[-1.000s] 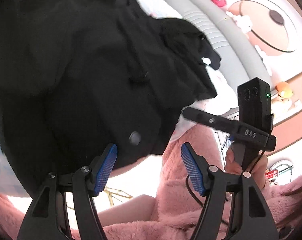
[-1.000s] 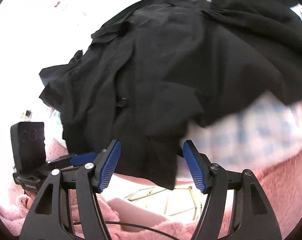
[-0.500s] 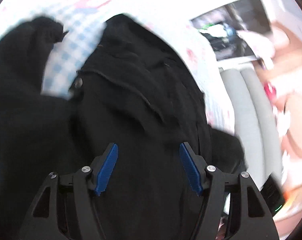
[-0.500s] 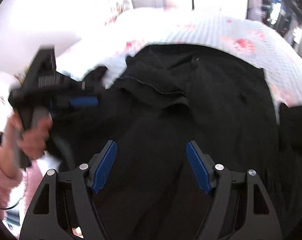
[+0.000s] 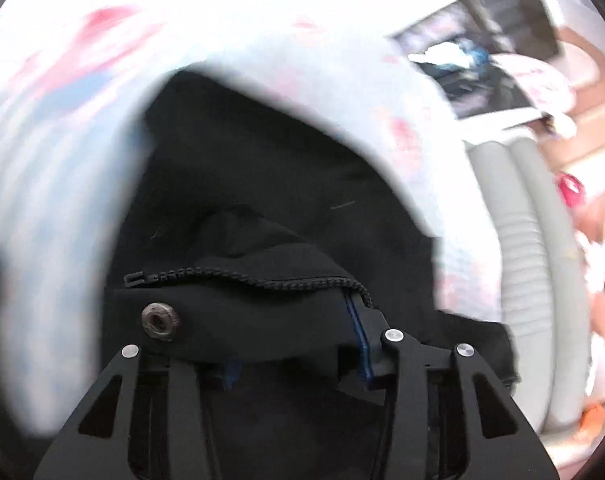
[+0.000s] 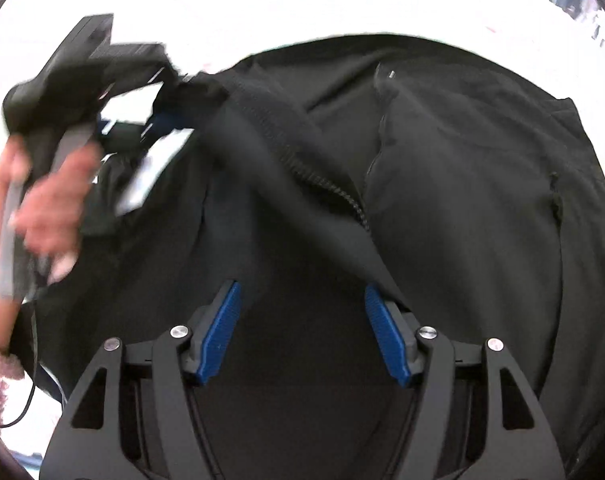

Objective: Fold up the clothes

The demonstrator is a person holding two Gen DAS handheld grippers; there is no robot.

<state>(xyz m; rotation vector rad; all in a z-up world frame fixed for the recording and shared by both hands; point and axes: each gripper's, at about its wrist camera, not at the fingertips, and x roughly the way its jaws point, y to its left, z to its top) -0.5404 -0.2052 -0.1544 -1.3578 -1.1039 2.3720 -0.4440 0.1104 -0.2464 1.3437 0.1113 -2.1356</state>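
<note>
- Since half a second ago the left gripper [image 5: 286, 344] has come from spread to pinching the zipper edge of the black jacket [image 5: 262, 184], fabric draped over its fingers by a metal snap [image 5: 161, 319].
- The jacket lies spread on the floral bed sheet [image 5: 62, 128].
- The right gripper [image 6: 302, 328] hovers spread over the jacket, its blue pads [image 6: 384, 336] clamping nothing.

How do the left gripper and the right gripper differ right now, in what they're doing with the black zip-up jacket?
The left gripper has a fold of the black zip-up jacket, zipper edge and metal snap included, bunched between its fingers; the right gripper has nothing between its fingers.

The left gripper's blue pads are nearly hidden by fabric; the right gripper's blue pads show fully, spread wide.

Both point at the same jacket.
</note>
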